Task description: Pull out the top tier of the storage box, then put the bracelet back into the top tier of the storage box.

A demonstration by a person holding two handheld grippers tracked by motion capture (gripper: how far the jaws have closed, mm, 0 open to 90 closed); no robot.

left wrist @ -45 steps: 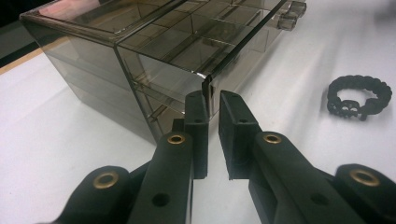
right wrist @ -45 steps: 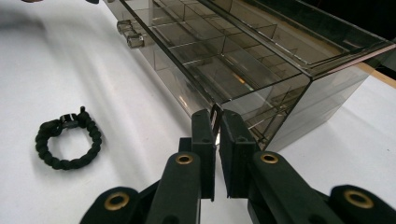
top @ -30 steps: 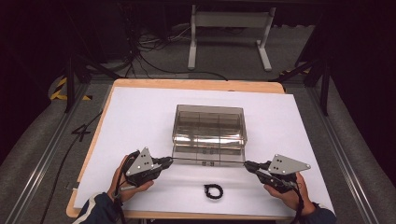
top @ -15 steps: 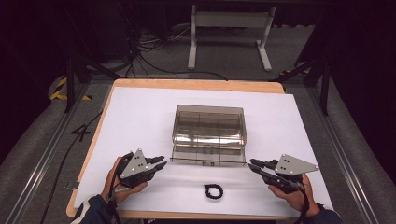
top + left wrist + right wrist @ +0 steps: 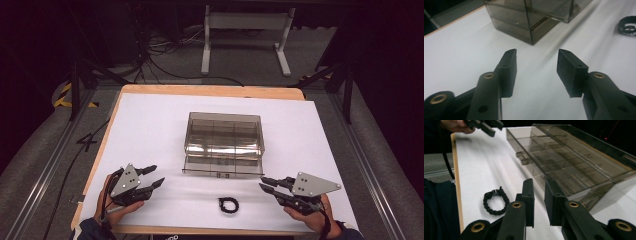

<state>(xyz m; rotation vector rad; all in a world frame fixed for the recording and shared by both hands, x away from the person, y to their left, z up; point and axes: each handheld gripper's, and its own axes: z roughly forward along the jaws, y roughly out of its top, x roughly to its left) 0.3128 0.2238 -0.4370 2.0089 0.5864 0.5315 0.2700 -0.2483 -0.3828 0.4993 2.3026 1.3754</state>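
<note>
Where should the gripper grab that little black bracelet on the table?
Probably anywhere on the braided band of the black bracelet, pinched across its thickness. It lies flat as an open ring, so come straight down with one jaw inside the hole and one outside. The right gripper looks about as near to it as the left.

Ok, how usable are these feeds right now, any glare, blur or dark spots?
High view: white table evenly lit, surroundings dark, smoky box clear. Left gripper view: soft overall, bracelet blurred at the edge. Right gripper view: bracelet sharp, box lid shows streaky reflections, other gripper motion-blurred.
</note>
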